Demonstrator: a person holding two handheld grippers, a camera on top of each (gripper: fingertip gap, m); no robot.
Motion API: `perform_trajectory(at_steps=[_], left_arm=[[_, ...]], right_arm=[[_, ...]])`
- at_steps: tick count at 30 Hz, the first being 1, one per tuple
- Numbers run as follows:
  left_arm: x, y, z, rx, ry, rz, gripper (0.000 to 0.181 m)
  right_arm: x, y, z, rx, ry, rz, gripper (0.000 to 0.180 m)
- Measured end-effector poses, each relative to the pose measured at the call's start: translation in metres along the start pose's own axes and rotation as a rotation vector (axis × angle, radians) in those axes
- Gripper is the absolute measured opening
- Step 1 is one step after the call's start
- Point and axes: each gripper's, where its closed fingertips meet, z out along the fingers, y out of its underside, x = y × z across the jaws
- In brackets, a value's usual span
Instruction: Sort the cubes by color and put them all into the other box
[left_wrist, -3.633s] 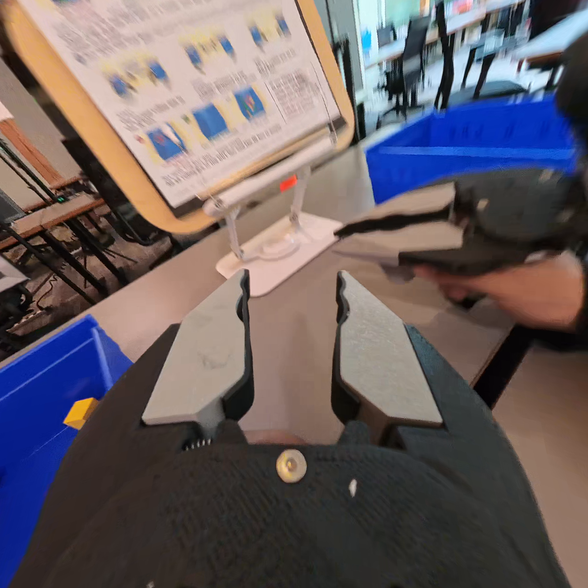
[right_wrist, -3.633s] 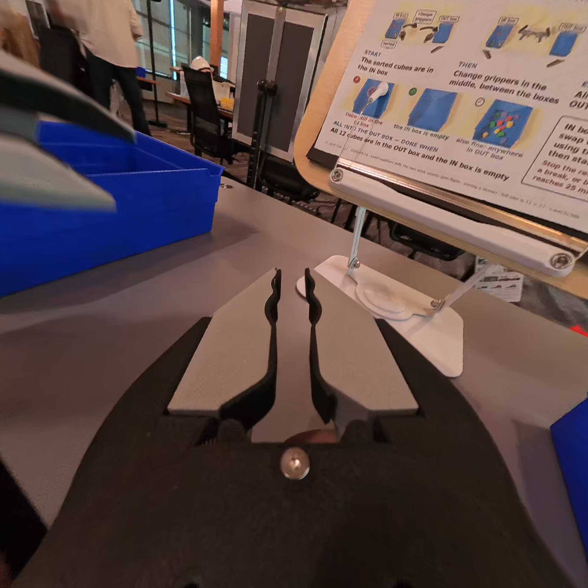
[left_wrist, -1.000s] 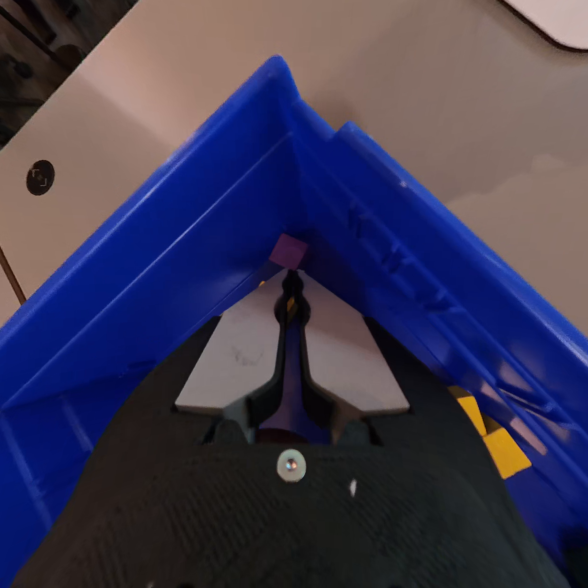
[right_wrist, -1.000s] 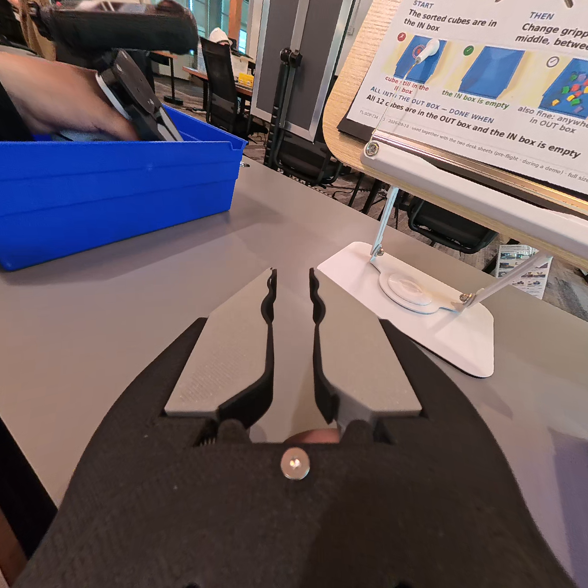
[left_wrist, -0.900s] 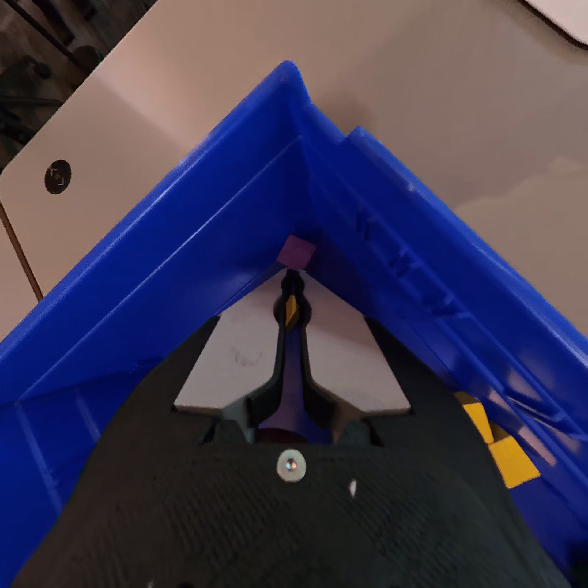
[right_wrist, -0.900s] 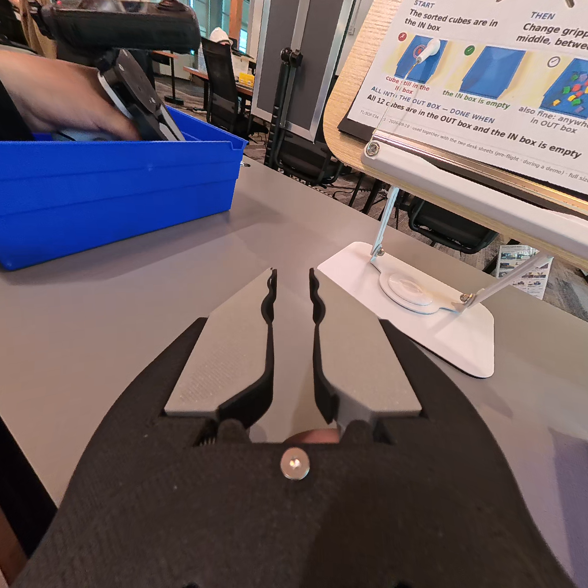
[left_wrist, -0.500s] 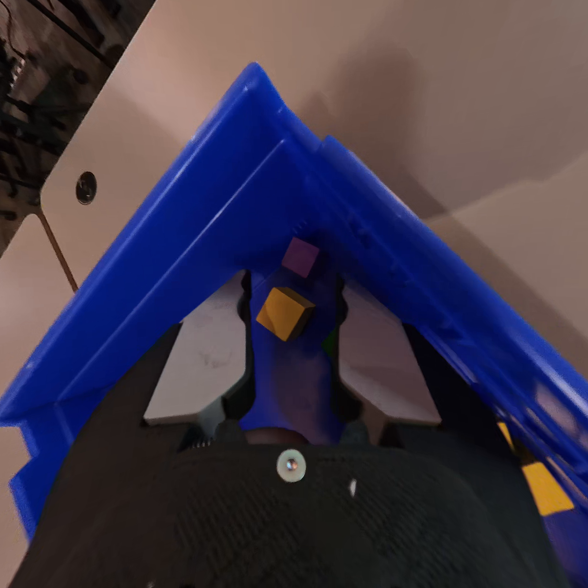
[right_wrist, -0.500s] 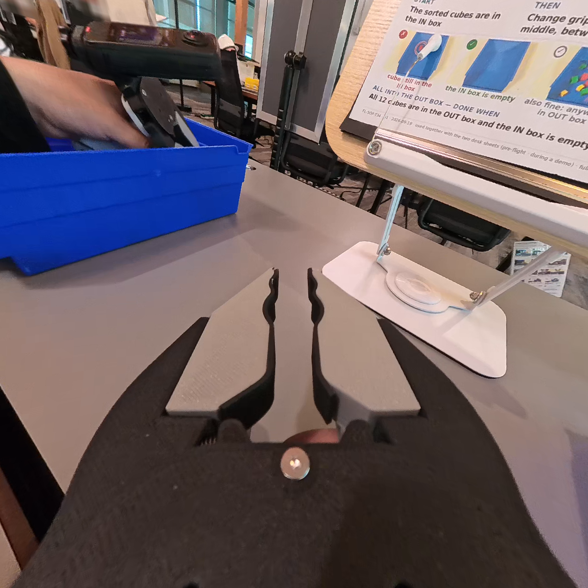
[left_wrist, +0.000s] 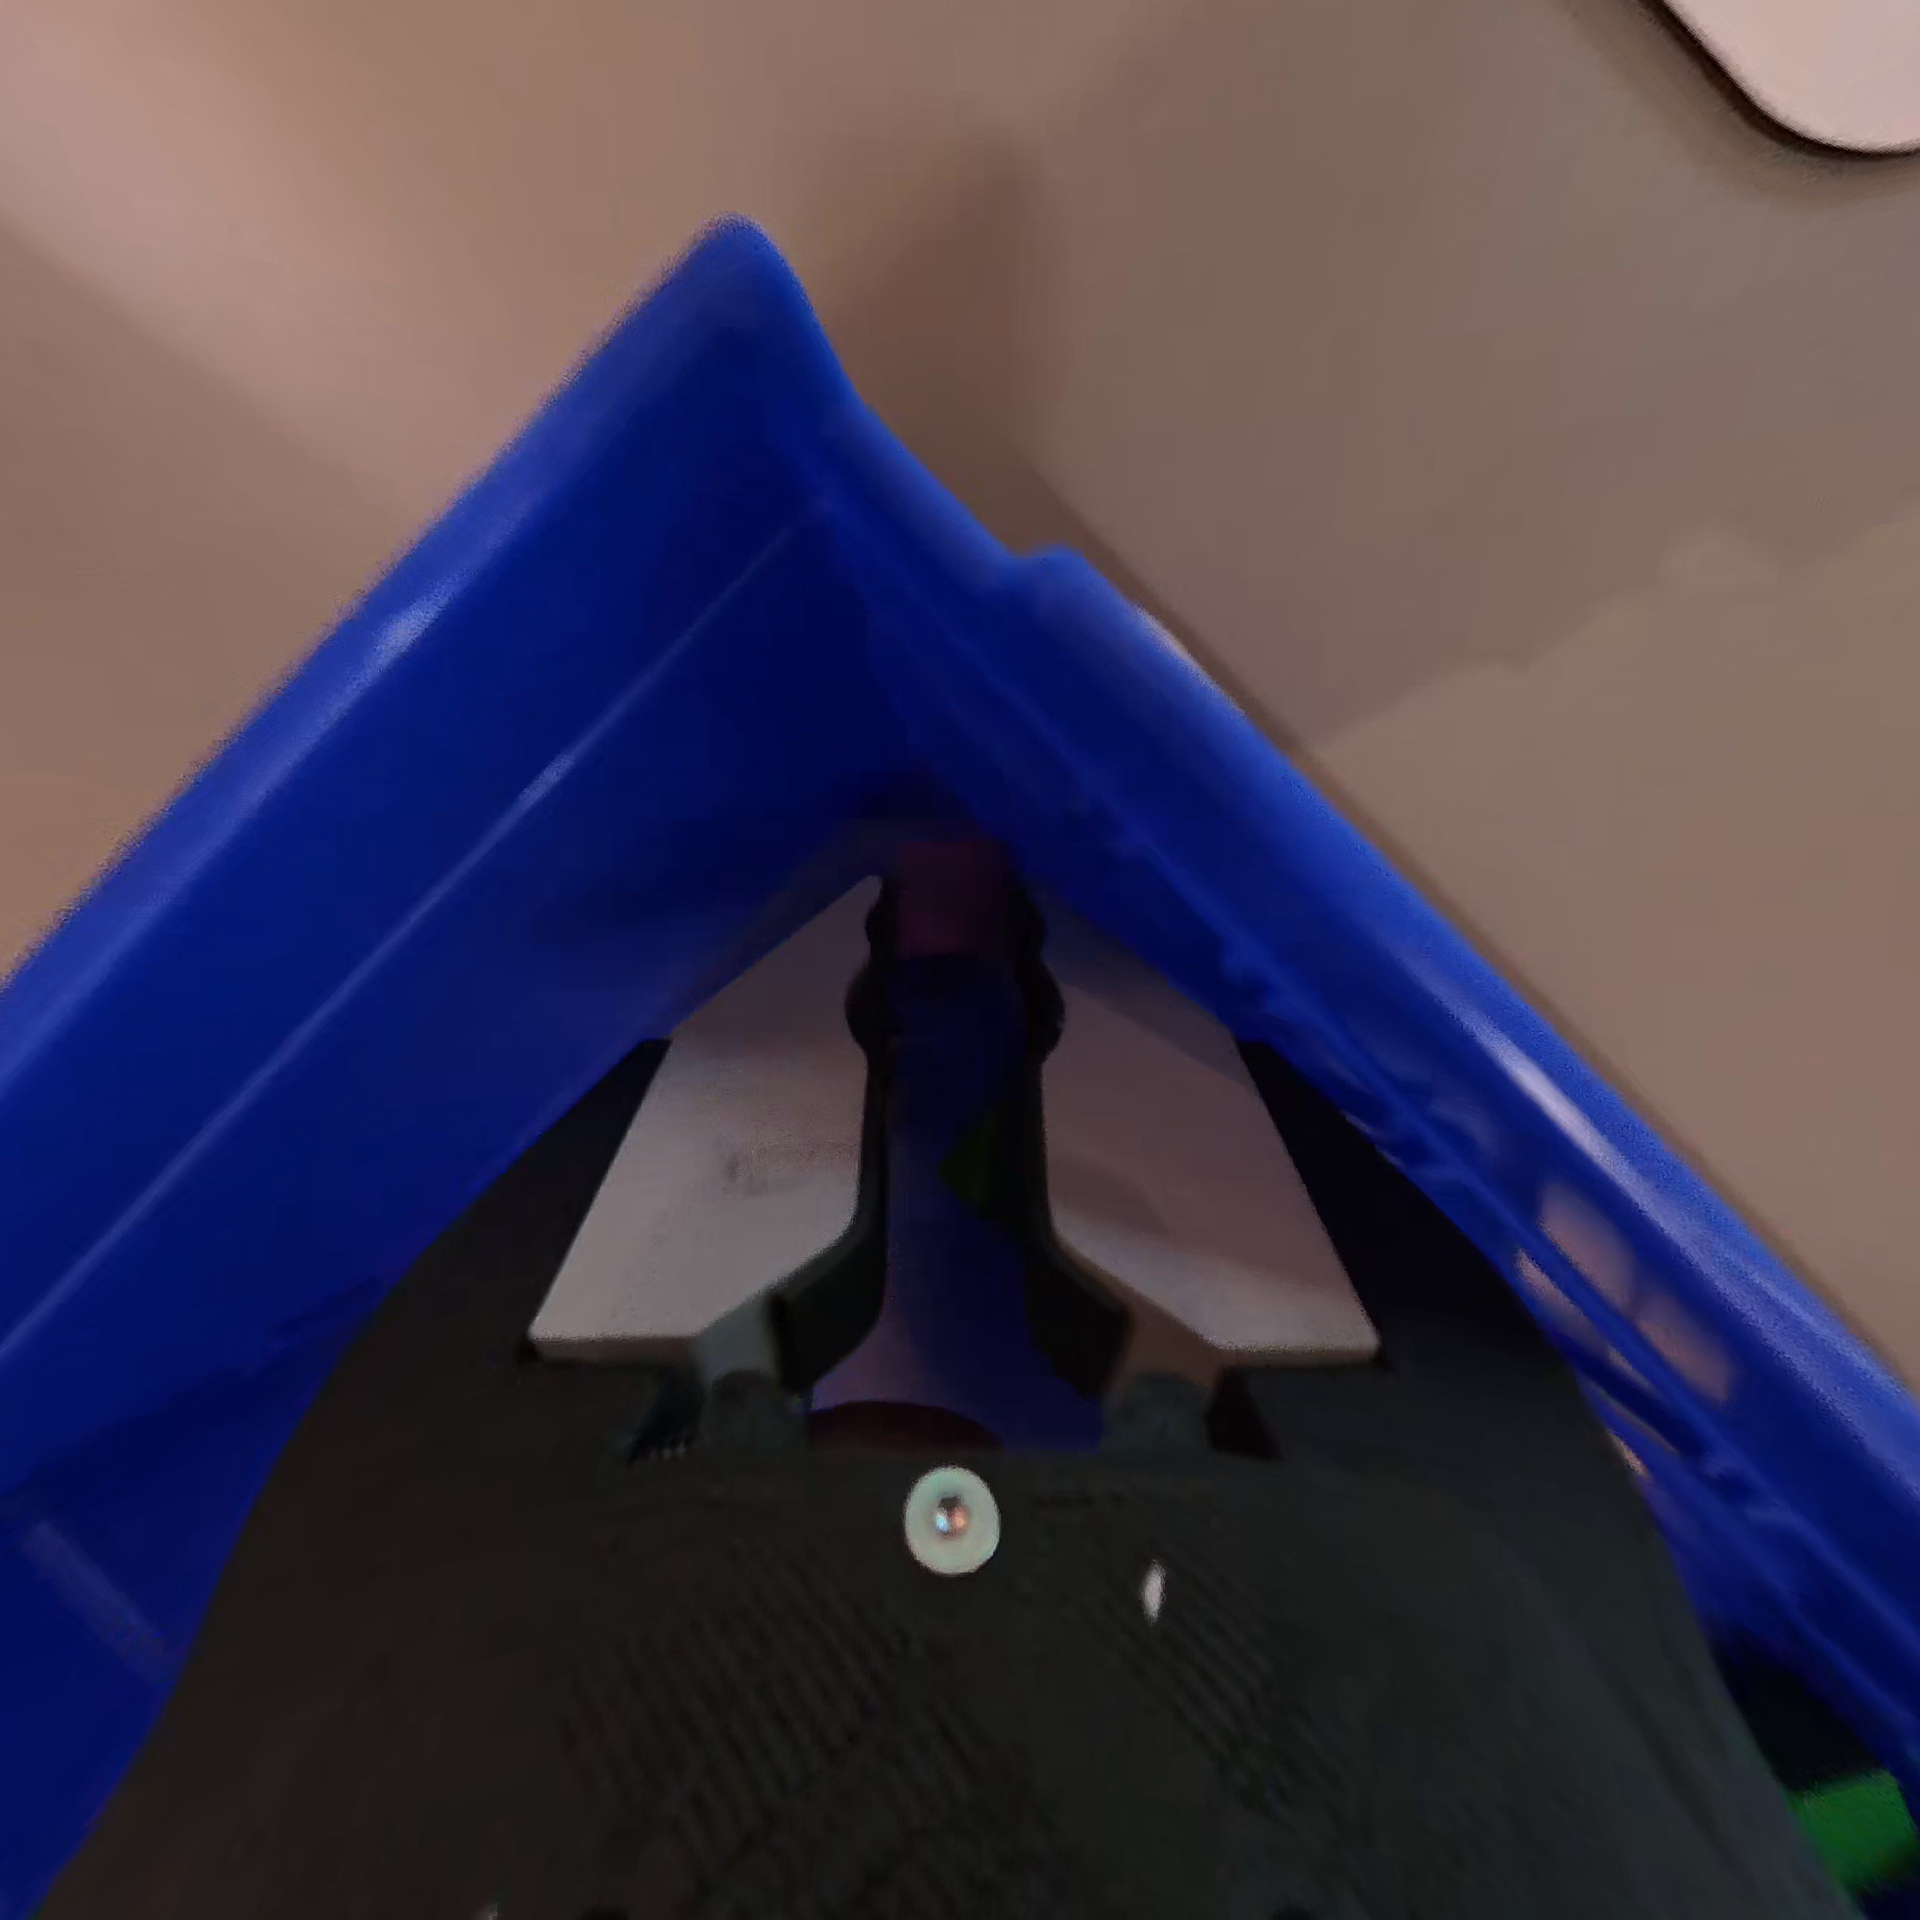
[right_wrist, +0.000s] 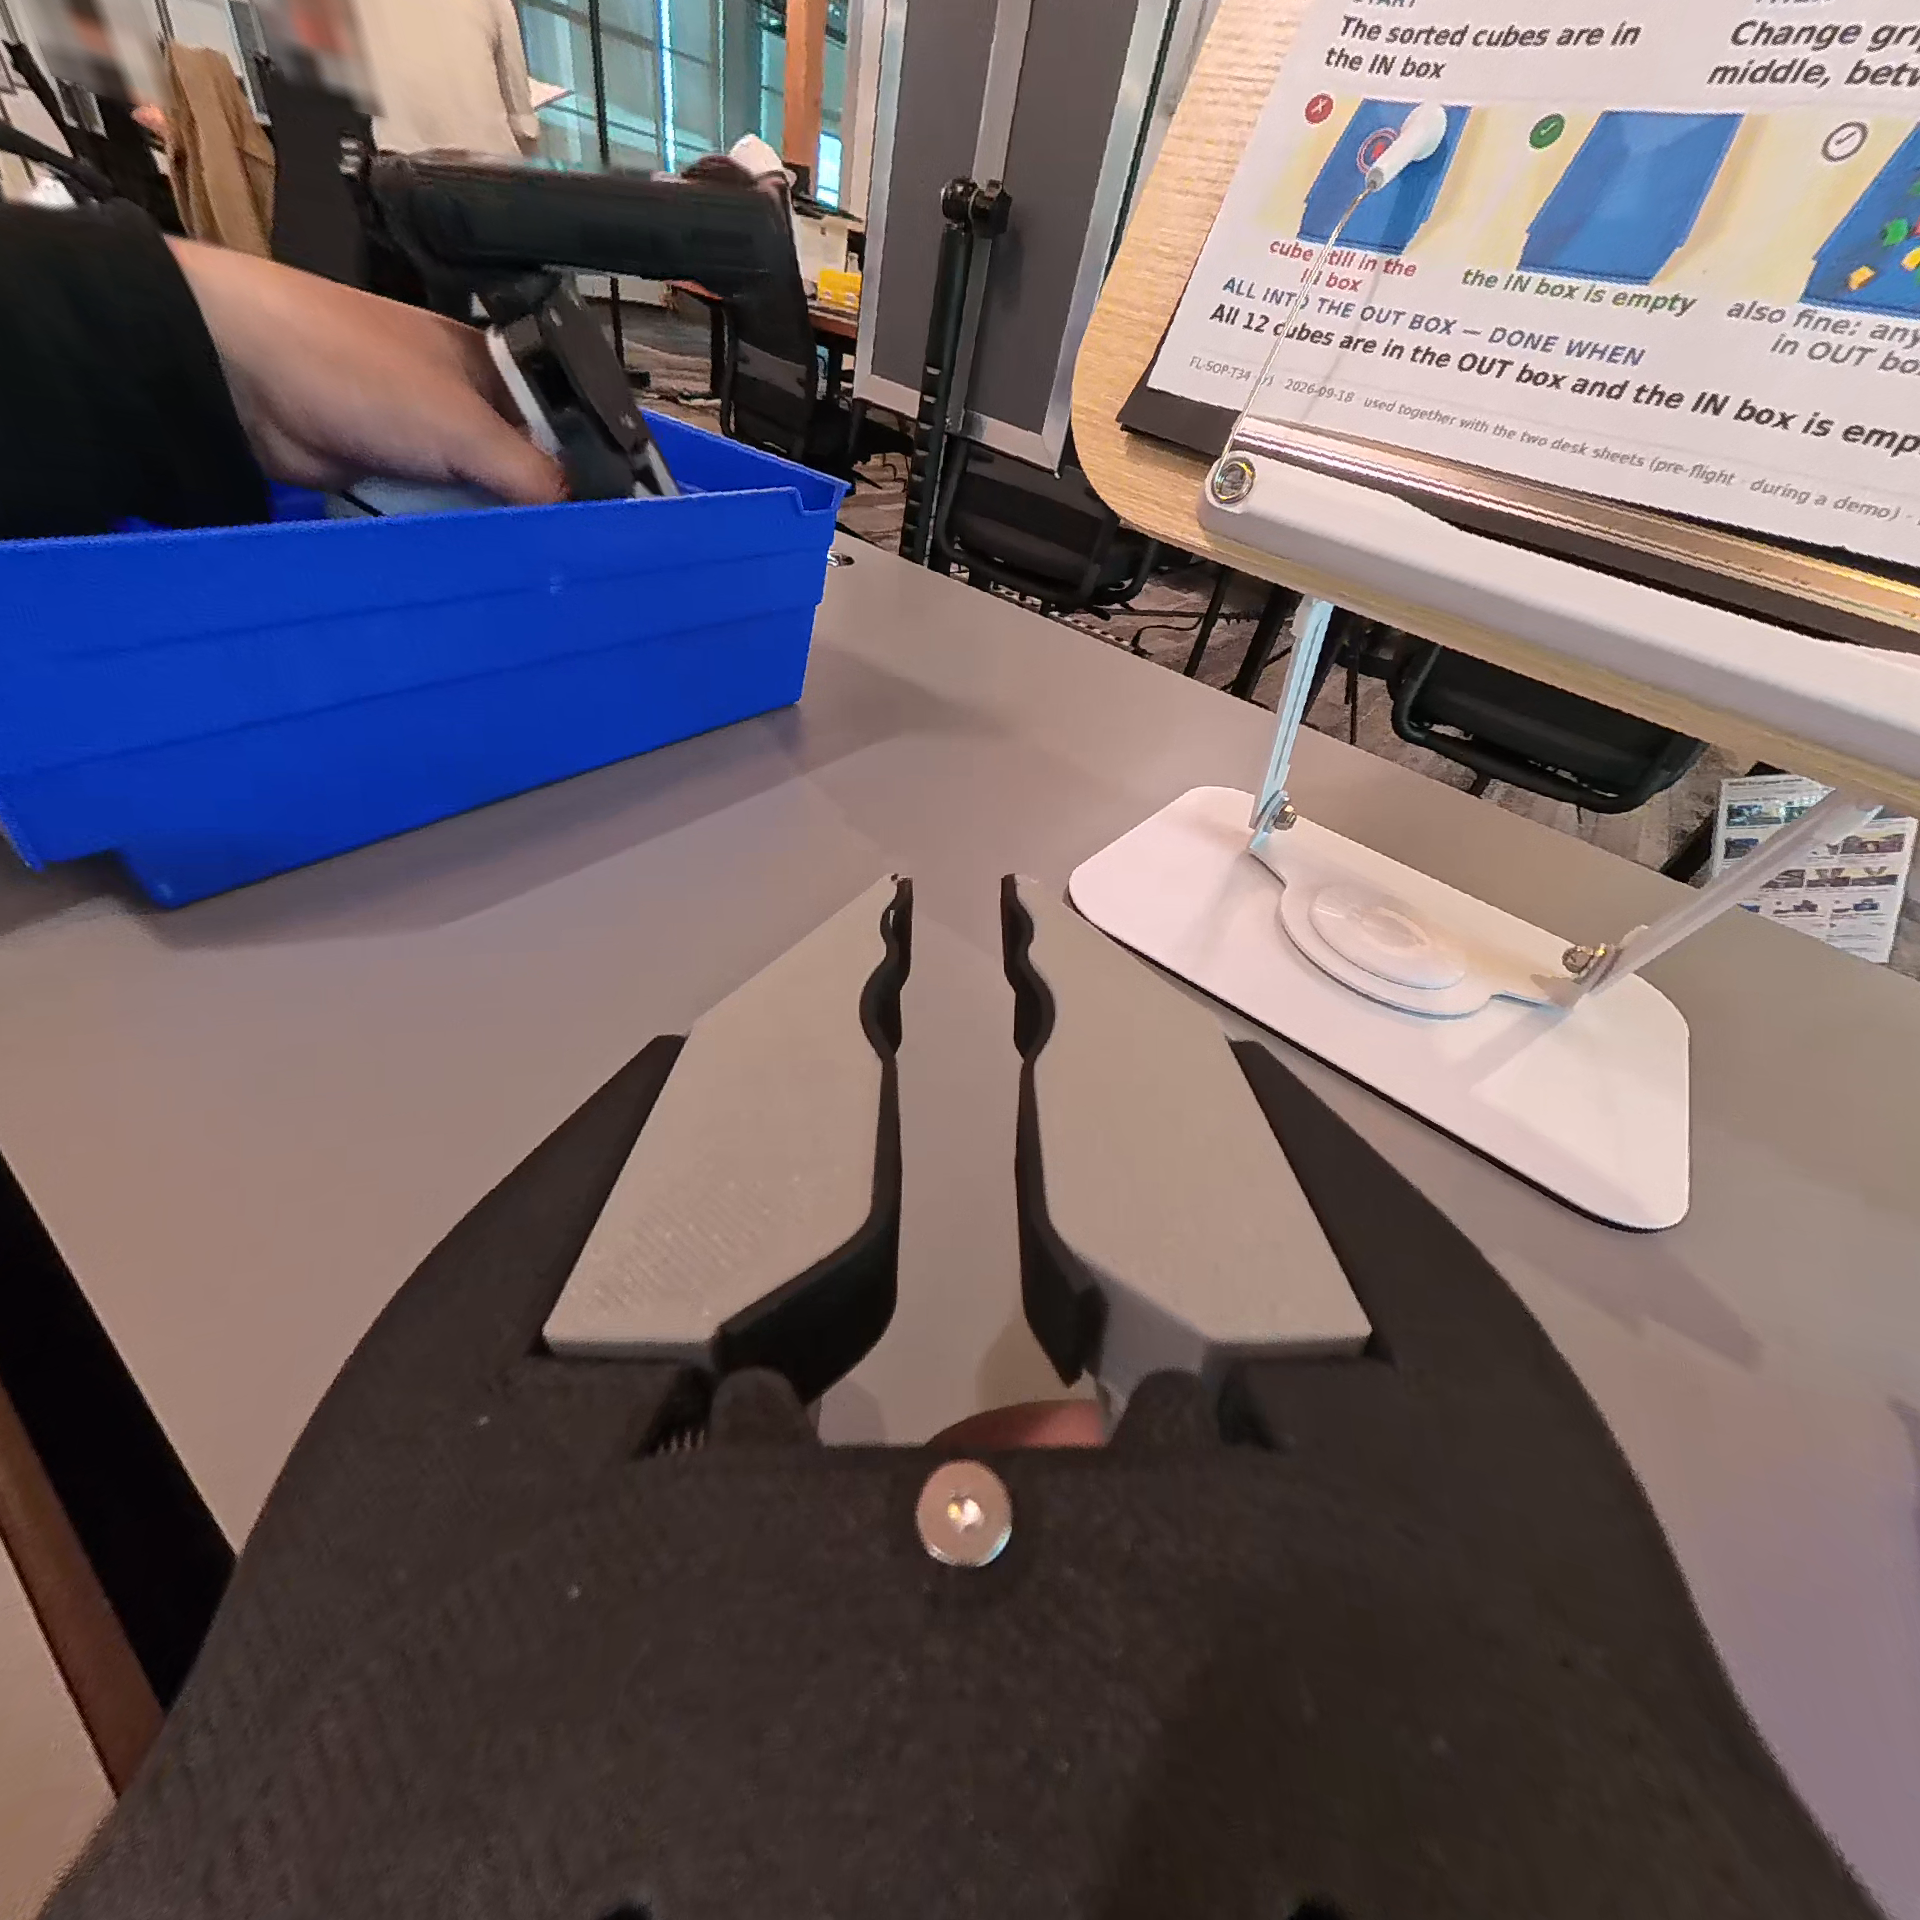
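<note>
A smooth grey tabletop (right_wrist: 520, 1039) carries a white metal stand (right_wrist: 1392, 997) holding a pale wooden board (right_wrist: 1132, 343). Beyond it stand black office chairs (right_wrist: 1039, 530), a grey framed panel (right_wrist: 977, 208) and bright windows (right_wrist: 634, 73).

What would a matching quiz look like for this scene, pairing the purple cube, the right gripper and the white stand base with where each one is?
Things:
1. purple cube
2. right gripper
3. white stand base

Places:
A. flat on the grey table, to the right of the right gripper's fingers in the right wrist view
B. in the corner of the blue box, between the fingertips of the left gripper
C. over bare table, jaws a little apart, holding nothing

Pairs: 1-B, 2-C, 3-A
</note>
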Motion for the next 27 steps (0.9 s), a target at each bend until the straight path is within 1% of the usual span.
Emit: perform_trajectory(at_steps=[1, 4, 6, 9, 15, 18, 19, 20, 24, 27], left_arm=[[0.004, 0.007, -0.001, -0.035, 0.029, 0.001, 0.021], [0.005, 0.020, -0.010, -0.073, 0.077, -0.015, 0.021], [-0.001, 0.018, -0.017, -0.020, 0.060, -0.014, 0.020], [-0.001, 0.015, -0.025, 0.025, 0.089, -0.043, 0.021], [0.000, 0.014, -0.021, 0.005, 0.064, -0.006, 0.024], [-0.006, 0.020, -0.012, -0.049, 0.015, 0.009, 0.028], [-0.005, 0.022, -0.009, -0.059, 0.014, 0.013, 0.027], [-0.003, 0.019, -0.009, -0.045, 0.030, 0.006, 0.020], [0.002, 0.023, -0.010, -0.073, 0.052, 0.000, 0.020], [0.000, 0.021, -0.020, -0.063, 0.014, 0.002, 0.020]], right_arm=[[0.000, 0.000, 0.000, 0.000, 0.000, 0.002, 0.013], [0.001, 0.000, -0.001, 0.001, 0.000, 0.007, 0.013], [0.001, 0.000, 0.000, -0.002, -0.002, 0.007, 0.014], [0.000, 0.000, 0.000, -0.002, -0.002, 0.003, 0.013], [0.002, 0.000, -0.001, -0.001, 0.004, 0.011, 0.013], [0.002, 0.001, -0.001, -0.001, 0.004, 0.015, 0.013], [0.002, 0.001, -0.001, -0.001, 0.004, 0.016, 0.013], [0.002, 0.001, -0.001, -0.001, 0.004, 0.016, 0.013], [0.002, 0.001, -0.001, -0.001, 0.000, 0.018, 0.013], [0.001, -0.001, -0.002, 0.003, -0.002, 0.018, 0.013]])
